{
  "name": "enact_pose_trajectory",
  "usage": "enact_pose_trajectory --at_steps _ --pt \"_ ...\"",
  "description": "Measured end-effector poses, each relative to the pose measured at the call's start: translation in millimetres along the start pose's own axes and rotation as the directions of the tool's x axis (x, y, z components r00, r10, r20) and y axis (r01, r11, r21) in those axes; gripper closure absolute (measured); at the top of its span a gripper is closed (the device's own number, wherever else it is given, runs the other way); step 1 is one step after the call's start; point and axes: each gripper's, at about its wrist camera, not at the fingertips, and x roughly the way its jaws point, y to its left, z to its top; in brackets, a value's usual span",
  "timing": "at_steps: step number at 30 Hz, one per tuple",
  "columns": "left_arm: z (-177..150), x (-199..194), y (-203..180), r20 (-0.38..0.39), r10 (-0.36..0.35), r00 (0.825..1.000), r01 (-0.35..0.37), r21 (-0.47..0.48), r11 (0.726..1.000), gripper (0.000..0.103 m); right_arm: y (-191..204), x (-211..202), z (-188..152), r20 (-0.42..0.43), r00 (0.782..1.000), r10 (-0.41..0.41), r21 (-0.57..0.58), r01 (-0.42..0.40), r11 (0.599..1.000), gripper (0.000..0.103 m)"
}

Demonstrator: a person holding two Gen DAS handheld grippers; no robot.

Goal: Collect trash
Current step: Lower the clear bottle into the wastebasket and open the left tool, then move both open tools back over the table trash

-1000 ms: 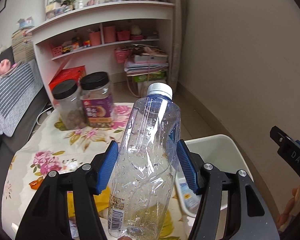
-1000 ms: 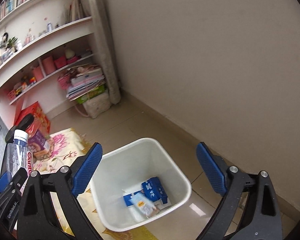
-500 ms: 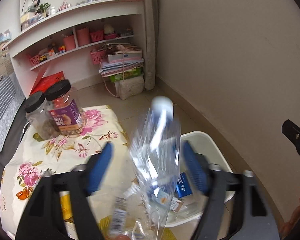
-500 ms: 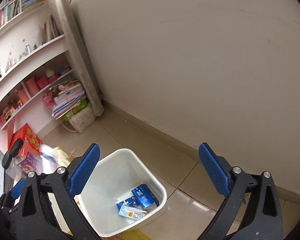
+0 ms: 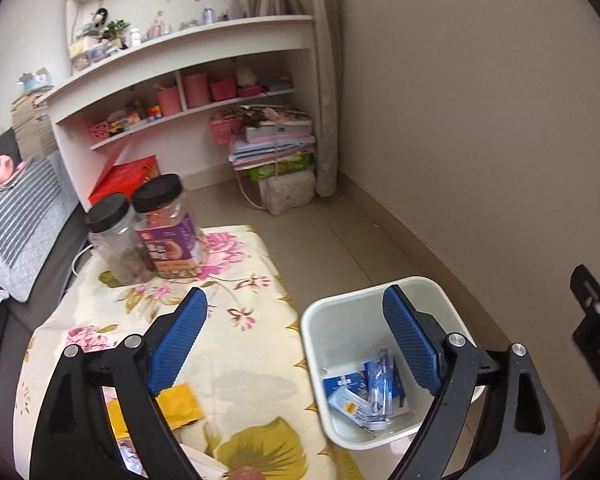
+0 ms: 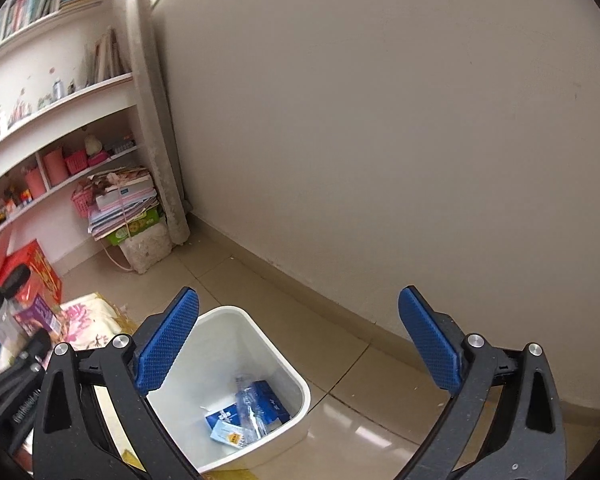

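A white bin (image 5: 328,320) stands on the floor beside a table with a flowered cloth (image 5: 236,364). Inside it lie a clear plastic bottle (image 5: 380,388), blue cartons (image 5: 344,384) and a small packet (image 5: 346,404). My left gripper (image 5: 296,336) hovers over the bin's near-left rim, its jaws opening with nothing between them. In the right wrist view the bin (image 6: 276,364) sits below my right gripper (image 6: 300,340), which is open wide and empty; the bottle (image 6: 252,404) lies across the cartons. A yellow wrapper (image 5: 180,404) rests on the cloth under the left gripper.
Two black-lidded jars (image 5: 164,228) stand at the cloth's far end. A white shelf unit (image 5: 180,64) with pink baskets, a stack of books and papers (image 5: 276,148) and a red box (image 5: 128,176) line the back. A beige wall (image 6: 380,140) runs along the right.
The left gripper opened and let go of the clear bottle, which dropped into the bin. Both grippers swung so the bin sits lower in view.
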Motion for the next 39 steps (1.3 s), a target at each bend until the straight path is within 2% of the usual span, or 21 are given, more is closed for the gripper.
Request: enact_pose_trajectory --at_steps 7,12,22,39 --pt "-8 -12 30 0.015 0.055 0.998 -0.054 -0.043 0.998 0.014 39 -14 -13 0.02 0.999 0.035 -0.093 -0.033 0.995 0.007" --pt "-12 -17 55 0.011 0.101 0.995 -0.1 -0.07 0.993 0.014 61 -24 -16 0.033 0.997 0.063 -0.113 -0.059 0.992 0.007" --pt "-23 -17 106 -0.033 0.166 0.985 -0.169 -0.113 0.979 0.014 114 -33 -30 -0.018 0.989 0.144 -0.172 -0.145 0.974 0.007" --pt "-56 -2 202 -0.163 0.29 0.943 -0.314 -0.145 0.938 0.014 209 -46 -69 -0.127 0.961 0.247 -0.28 -0.273 0.92 0.007"
